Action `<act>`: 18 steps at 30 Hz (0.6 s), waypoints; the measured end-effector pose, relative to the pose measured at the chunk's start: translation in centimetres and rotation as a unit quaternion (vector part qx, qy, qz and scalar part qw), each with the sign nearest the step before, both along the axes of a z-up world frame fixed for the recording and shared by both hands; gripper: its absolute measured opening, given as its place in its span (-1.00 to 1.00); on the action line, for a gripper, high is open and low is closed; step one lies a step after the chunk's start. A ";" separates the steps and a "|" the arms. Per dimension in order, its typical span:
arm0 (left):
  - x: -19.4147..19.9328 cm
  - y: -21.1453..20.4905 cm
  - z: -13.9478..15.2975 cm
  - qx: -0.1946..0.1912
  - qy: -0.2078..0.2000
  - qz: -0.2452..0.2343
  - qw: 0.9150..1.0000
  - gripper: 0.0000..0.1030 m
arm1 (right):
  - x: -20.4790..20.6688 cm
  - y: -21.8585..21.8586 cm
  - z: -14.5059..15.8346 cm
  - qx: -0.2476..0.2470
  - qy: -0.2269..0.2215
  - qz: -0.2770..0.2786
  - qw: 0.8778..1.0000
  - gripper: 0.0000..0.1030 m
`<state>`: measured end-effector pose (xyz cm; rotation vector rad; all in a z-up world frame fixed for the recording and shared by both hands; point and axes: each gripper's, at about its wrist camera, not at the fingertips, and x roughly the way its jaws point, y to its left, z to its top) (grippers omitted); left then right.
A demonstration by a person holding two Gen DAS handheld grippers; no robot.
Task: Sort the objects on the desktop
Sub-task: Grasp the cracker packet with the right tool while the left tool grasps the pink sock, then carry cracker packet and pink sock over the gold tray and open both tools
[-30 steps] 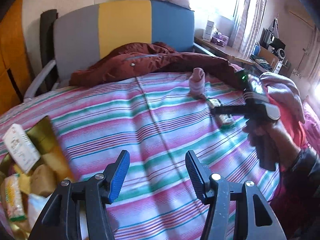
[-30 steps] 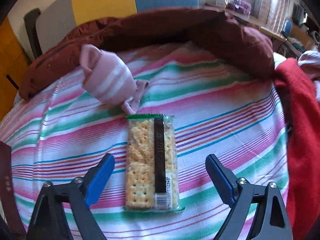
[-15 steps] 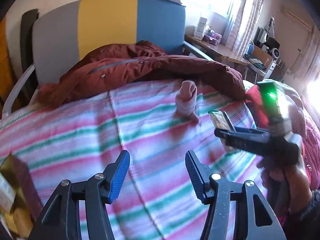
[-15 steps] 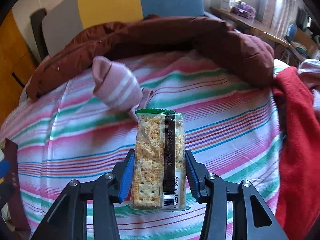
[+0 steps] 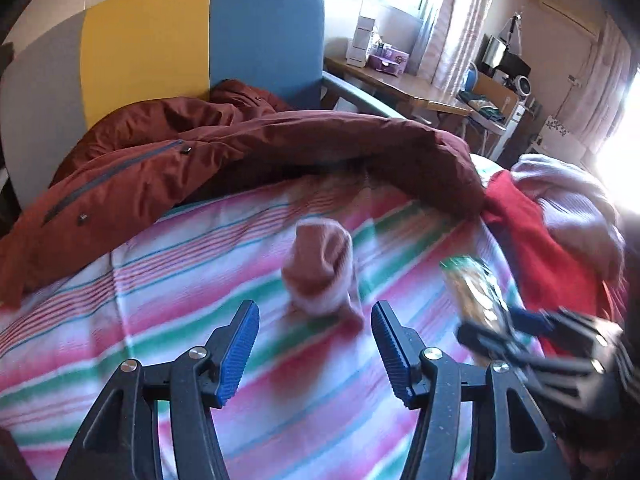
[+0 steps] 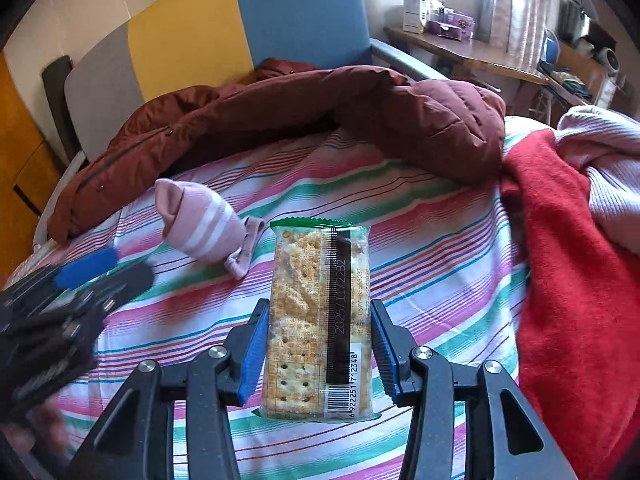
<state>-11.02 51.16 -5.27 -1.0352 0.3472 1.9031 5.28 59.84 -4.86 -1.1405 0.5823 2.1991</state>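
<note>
My right gripper [image 6: 318, 354] is shut on a clear cracker packet [image 6: 320, 312] with a green top edge, held upright above the striped bedspread [image 6: 432, 264]. A rolled pink sock [image 6: 200, 224] with white stripes lies on the bedspread just left of the packet. In the left wrist view my left gripper [image 5: 316, 348] stands open with nothing between its fingers, and the pink sock [image 5: 320, 272] lies just beyond its tips. The cracker packet [image 5: 472, 292] and the right gripper [image 5: 504, 332] show blurred at the right. The left gripper [image 6: 92, 272] appears blurred at the left of the right wrist view.
A dark red padded jacket [image 5: 240, 152] lies across the far side of the bed. A red blanket [image 6: 568, 264] and a pale pink knit [image 6: 600, 160] are heaped at the right. Behind stand a grey, yellow and blue headboard [image 5: 160, 44] and a cluttered wooden desk [image 5: 400, 84].
The right gripper closed on the cracker packet and lifted it off the bedspread. The left gripper swept rightwards across the bed, away from the box of snacks, and now faces the sock.
</note>
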 end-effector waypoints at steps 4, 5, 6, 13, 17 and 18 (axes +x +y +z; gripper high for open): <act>-1.1 2.4 -1.2 0.000 -0.009 -0.005 1.000 0.23 | 0.1 0.3 0.1 -0.002 0.003 -0.004 1.000 -0.06; -1.3 3.2 -1.5 0.001 -0.013 -0.016 1.000 0.24 | 0.1 0.3 0.1 -0.002 0.004 -0.003 1.000 -0.06; -1.2 3.7 -1.7 0.000 -0.011 -0.021 1.000 0.25 | 0.1 0.3 0.2 -0.001 0.005 -0.003 1.000 -0.06; -0.7 4.9 -3.6 -0.033 0.019 -0.021 0.999 -0.32 | -0.1 -0.4 0.2 0.005 0.004 0.018 1.000 -0.06; 0.1 2.1 -2.2 -0.023 0.025 0.003 0.999 -0.33 | -0.4 -0.8 0.1 0.010 0.001 0.029 1.000 -0.06; 0.2 1.4 -1.8 -0.020 0.028 0.007 0.999 -0.33 | -0.5 -0.9 0.1 0.012 -0.001 0.030 0.999 -0.06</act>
